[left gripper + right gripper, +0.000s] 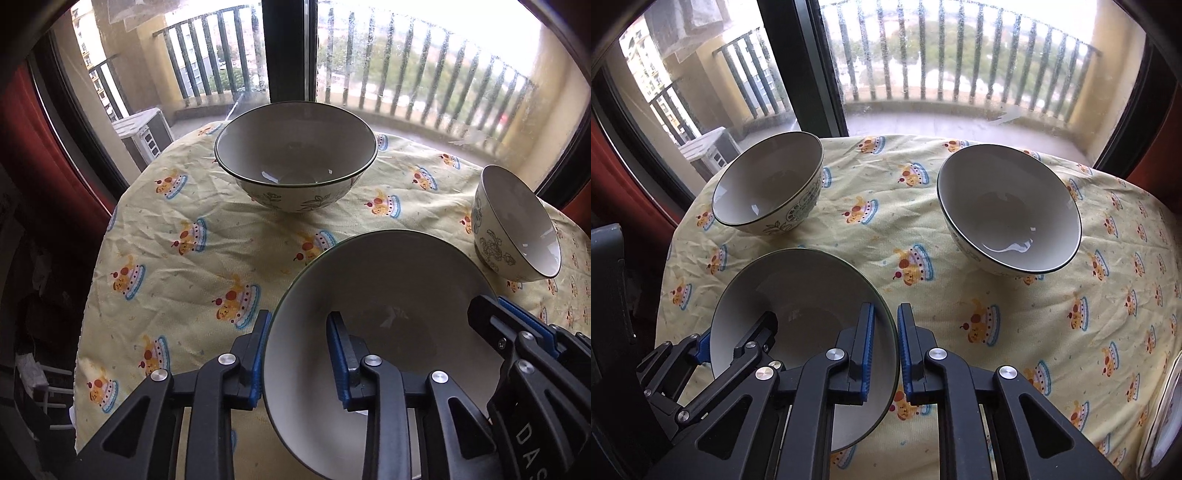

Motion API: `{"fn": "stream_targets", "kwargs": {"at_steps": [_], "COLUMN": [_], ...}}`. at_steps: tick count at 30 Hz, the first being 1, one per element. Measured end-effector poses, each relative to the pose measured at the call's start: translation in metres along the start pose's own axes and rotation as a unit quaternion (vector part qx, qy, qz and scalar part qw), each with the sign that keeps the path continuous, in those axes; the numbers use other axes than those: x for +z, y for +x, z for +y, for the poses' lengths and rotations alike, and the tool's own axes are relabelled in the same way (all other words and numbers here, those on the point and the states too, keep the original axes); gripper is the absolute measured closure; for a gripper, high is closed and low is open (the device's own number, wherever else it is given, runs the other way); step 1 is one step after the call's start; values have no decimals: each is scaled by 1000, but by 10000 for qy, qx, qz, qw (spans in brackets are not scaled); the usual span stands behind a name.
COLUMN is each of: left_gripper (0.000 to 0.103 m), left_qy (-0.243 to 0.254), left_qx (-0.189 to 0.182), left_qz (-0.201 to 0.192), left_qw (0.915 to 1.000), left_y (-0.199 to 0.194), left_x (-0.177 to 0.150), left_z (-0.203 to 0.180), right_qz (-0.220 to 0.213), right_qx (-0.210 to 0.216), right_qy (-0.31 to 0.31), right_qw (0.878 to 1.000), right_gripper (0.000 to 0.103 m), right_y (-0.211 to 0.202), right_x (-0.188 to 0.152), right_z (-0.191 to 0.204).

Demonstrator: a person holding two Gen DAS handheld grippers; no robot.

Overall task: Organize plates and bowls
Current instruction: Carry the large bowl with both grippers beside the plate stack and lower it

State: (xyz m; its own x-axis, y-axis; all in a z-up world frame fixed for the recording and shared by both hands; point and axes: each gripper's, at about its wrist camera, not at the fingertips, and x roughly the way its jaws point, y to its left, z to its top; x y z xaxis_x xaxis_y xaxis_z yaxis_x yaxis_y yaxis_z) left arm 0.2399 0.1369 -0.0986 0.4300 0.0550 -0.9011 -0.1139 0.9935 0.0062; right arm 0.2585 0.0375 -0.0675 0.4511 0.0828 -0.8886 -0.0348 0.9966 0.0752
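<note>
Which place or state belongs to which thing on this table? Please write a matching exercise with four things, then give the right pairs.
Things
1. wide shallow grey-white ceramic bowl with dark rim
2. large deep ceramic bowl with leaf pattern
3. small ceramic bowl with blue flower pattern
4. yellow cake-print tablecloth

Places and states
A. stands free at the right side
B. lies wrinkled under all three bowls
C. rim pinched by the left gripper and the right gripper
D. stands free at the far side, near the window

Pairs: 1-C; 2-D; 3-A; 4-B
</note>
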Motion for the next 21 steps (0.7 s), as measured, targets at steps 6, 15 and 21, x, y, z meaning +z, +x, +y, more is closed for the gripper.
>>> {"fn": "stream_targets", "kwargs": {"at_steps": [6, 15, 21], "left_gripper": [74, 74, 74], "left_qy": [82, 209, 275], "left_qx": [-76, -143, -163], "left_qz": [8, 0, -23], "left_qw": [9999, 9997, 9995], "left_y": [-10, -31, -47], "left_x": [-10, -34, -55], "left_z": [-12, -43, -75], "right_qz": [-5, -12, -36], "right_qx": [-68, -100, -96], "right_qy": [77, 245, 344], "right_qw": [9999, 9996, 9994], "right_gripper": [87, 87, 87], "right_y": [-11, -33, -51], "right_x": [-9, -32, -52], "right_z": [-10, -43, -76]}}
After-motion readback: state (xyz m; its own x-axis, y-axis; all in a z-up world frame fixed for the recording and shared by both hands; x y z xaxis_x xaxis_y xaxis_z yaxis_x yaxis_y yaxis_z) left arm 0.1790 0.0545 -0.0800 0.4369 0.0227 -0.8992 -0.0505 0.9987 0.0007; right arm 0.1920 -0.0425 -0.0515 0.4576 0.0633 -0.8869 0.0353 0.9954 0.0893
